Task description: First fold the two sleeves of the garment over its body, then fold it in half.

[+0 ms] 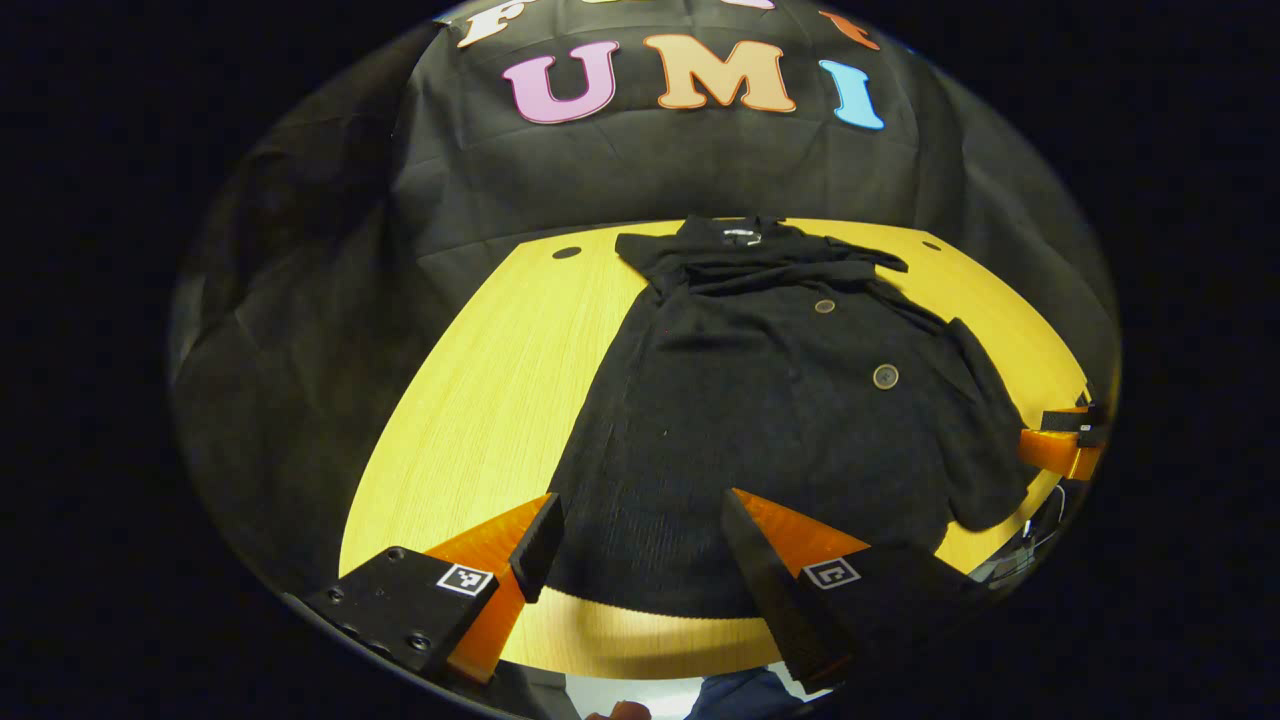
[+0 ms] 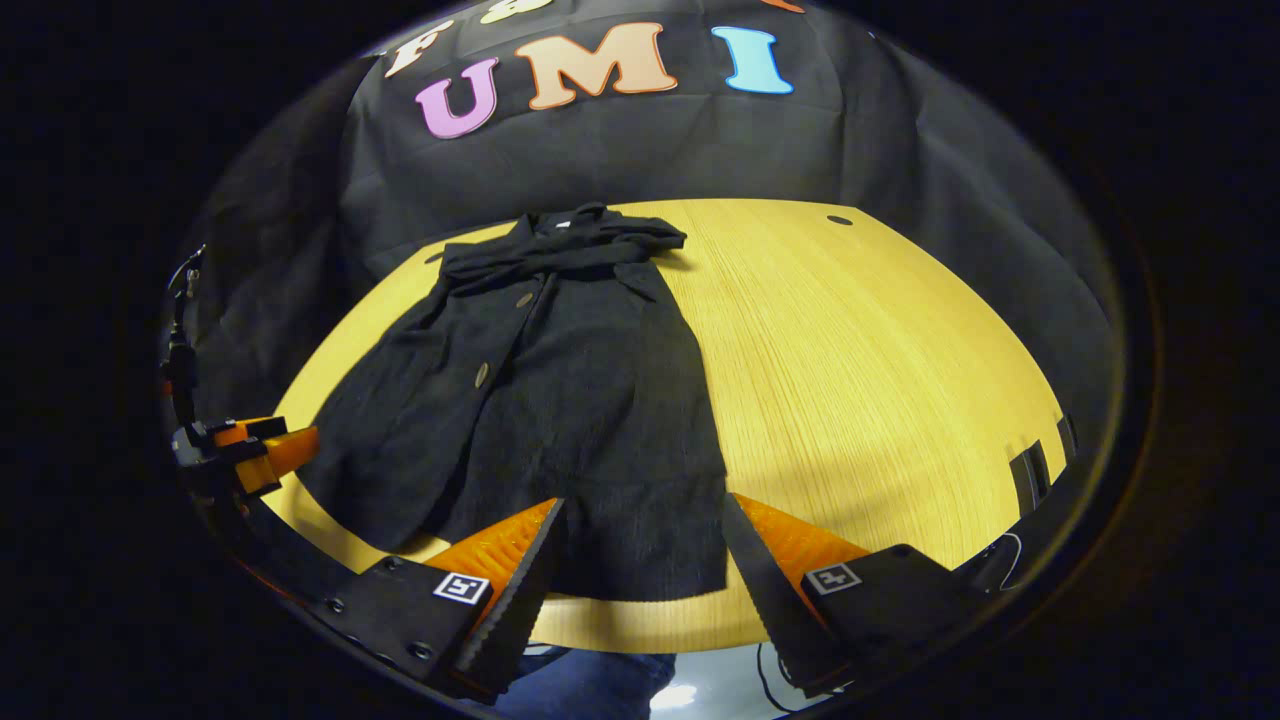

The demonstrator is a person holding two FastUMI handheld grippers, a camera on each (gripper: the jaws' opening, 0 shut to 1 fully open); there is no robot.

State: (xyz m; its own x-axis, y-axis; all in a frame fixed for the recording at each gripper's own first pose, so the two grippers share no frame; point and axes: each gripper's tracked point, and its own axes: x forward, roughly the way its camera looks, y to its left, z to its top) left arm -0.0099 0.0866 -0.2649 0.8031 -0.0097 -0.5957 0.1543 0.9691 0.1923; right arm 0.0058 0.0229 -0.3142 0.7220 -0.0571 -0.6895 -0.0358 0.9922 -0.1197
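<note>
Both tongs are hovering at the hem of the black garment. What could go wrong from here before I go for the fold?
1. The garment's hem lies close to the table's near edge; dragging it nearer could slide it off.
2. The sleeves look bunched across the chest near the collar, so halving now may trap wrinkles.
3. Both the left tongs and right tongs are open above the fabric, so a shallow pinch may catch only one layer.

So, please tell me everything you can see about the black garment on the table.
The garment is black, of a finely ribbed, knit-looking cloth, with a collar at the far end and two round brownish buttons down its front. It lies flat, front up, on the yellow wooden table, collar toward the wall and hem toward the near edge. The cloth near the collar is bunched in folds. One sleeve lies spread along its side, not yet folded over the body. Nothing but the table touches it; both grippers' jaws are open before the hem.
</note>
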